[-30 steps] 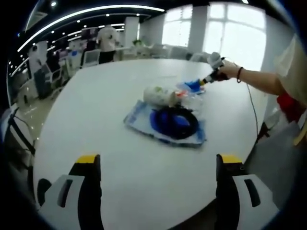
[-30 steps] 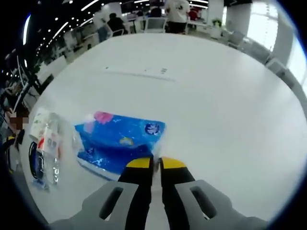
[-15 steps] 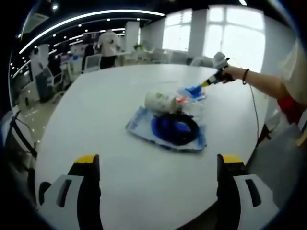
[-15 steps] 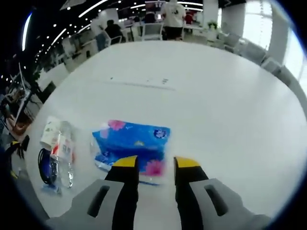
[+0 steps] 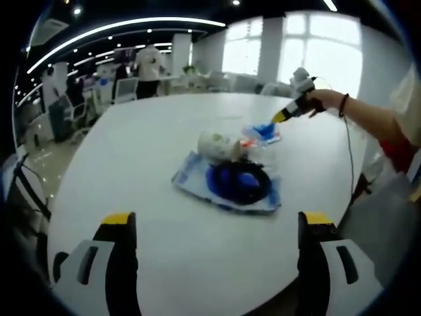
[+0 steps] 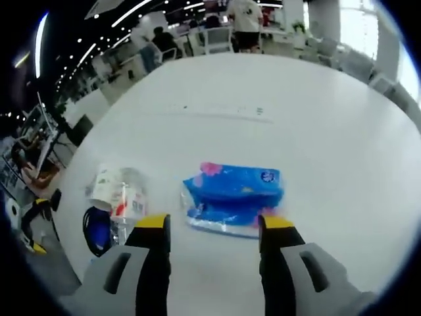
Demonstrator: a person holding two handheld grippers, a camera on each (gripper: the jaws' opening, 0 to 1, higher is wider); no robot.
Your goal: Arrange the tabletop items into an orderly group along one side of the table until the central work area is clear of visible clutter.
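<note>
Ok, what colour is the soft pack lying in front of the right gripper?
Bright blue with pink patches; the pack shows best in the right gripper view.

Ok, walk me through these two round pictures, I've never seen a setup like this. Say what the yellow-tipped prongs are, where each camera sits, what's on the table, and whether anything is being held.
No robot here: a person holds a pair of tongs in each hand, and a fisheye camera rides on each, looking forward along its jaws.

In the left gripper view, the left tongs stand wide open and empty over the white table. The right tongs appear there too, in the person's hand.

In the right gripper view, the right tongs are open, with the blue tissue pack lying on the table just beyond the tips, not gripped.

Beside it lie a clear plastic bottle and a black coiled cable on a blue packet.
</note>
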